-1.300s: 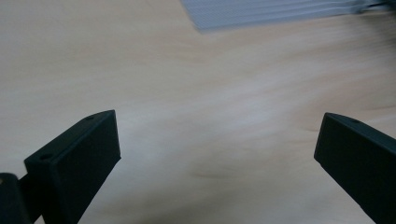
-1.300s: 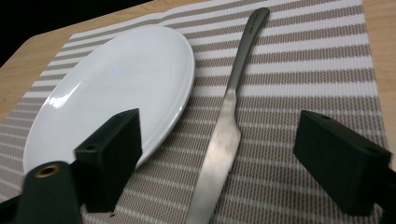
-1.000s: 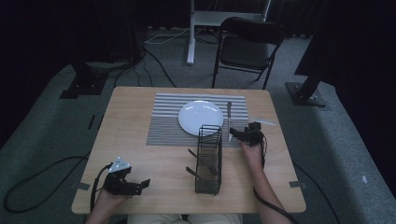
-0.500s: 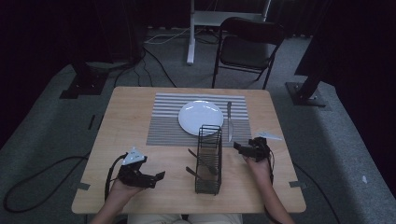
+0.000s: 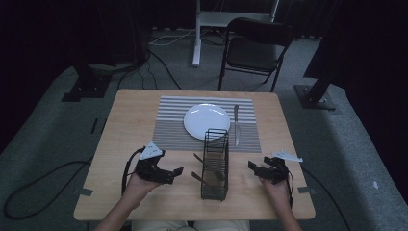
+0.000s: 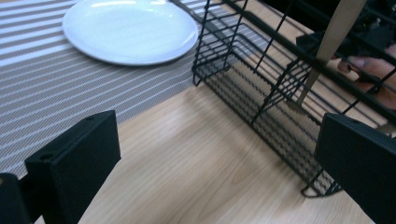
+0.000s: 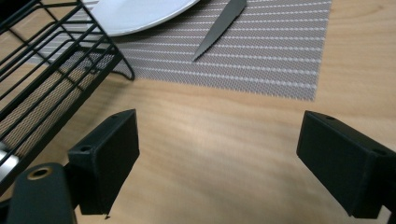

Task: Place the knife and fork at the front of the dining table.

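Observation:
A black wire rack [image 5: 215,163] stands on the wooden table between my two grippers, with utensils leaning in it. In the left gripper view a metal utensil [image 6: 329,44] slants inside the rack [image 6: 261,74]. My left gripper [image 5: 174,174] is open just left of the rack, jaws pointing at it; nothing lies between its jaws [image 6: 217,158]. My right gripper [image 5: 254,168] is open to the right of the rack, over bare wood [image 7: 226,154]. Beyond them lie a white plate [image 5: 207,120] and a knife [image 5: 236,125] on a striped placemat [image 5: 168,120].
The knife [image 7: 219,28] lies with its tip toward my right gripper, the plate [image 7: 140,11] beside it. The plate [image 6: 130,30] is also beyond my left gripper. A folding chair [image 5: 255,48] stands behind the table. The table's front edge [image 5: 192,216] is close to both hands.
My left gripper has moved forward and right toward the rack. My right gripper has drawn back from beside the knife toward the table's front edge.

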The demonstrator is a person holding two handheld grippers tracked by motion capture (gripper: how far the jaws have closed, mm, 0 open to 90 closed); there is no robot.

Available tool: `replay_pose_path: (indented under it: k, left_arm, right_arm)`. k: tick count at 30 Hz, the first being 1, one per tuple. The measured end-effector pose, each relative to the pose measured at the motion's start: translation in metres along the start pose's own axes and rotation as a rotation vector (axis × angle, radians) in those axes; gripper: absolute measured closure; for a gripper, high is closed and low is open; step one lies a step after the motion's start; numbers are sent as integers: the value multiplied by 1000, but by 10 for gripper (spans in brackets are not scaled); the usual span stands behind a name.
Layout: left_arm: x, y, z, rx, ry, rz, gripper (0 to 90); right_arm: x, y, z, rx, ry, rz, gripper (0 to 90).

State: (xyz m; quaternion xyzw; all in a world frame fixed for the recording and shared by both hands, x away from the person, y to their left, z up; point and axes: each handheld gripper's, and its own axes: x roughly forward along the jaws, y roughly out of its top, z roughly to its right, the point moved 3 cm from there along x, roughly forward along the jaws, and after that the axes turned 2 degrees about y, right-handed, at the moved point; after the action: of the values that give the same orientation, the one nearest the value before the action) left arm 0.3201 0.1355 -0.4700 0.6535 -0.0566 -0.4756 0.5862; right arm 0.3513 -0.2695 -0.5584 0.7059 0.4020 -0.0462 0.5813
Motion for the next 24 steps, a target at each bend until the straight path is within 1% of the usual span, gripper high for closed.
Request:
replay_pose_path:
  k: [2,3,5,8,9,10,12,13,14,15,16,17,18,19,20,21,22,23,24]
  left_arm:
    - [3,3,2,7,-14,7,36]
    - [5,5,4,8,-26,9,36]
    - [9,8,9,18,-53,6,37]
    - [14,11,18,28,-89,3,41]
    - [15,12,21,28,-107,7,45]
    - [16,13,24,24,-122,8,46]
    - [18,15,30,32,-134,9,52]
    - [19,16,32,33,-143,13,74]
    - [19,17,34,23,-152,22,112]
    - [20,18,35,18,-157,19,133]
    - [21,18,37,13,-167,20,147]
    - [22,19,38,9,-163,20,151]
    - [24,19,39,6,-176,19,169]
    - [24,20,41,8,-184,24,230]
    - [25,21,42,8,-190,26,258]
    - [26,22,44,6,-209,31,305]
    - [26,23,45,7,-208,39,374]
    - [26,24,45,10,-208,40,424]
    - [28,24,46,21,-217,31,474]
  right_arm:
    - [-7,-5,1,0,7,3,130]
    - [-10,-7,1,5,11,3,132]
    - [-19,-13,2,-2,18,6,160]
    - [-30,-21,2,-6,13,13,179]
    - [-34,-23,2,-7,10,17,180]
    - [-38,-26,3,-3,7,22,202]
    - [-45,-30,4,4,9,26,219]
    - [-48,-32,5,5,7,28,233]
    - [-50,-33,6,7,11,28,255]
    - [-52,-34,6,9,9,32,274]
    - [-53,-35,7,12,10,34,276]
    - [-53,-35,7,12,13,35,281]
    - [-53,-35,7,12,11,37,316]
    - [-53,-36,6,8,15,35,325]
    - [-53,-36,6,3,17,33,326]
    - [-53,-36,6,-1,16,31,338]
    - [-52,-36,5,-2,19,27,354]
    - [-53,-36,5,-2,21,27,354]
    - [-53,-36,5,-1,22,29,354]
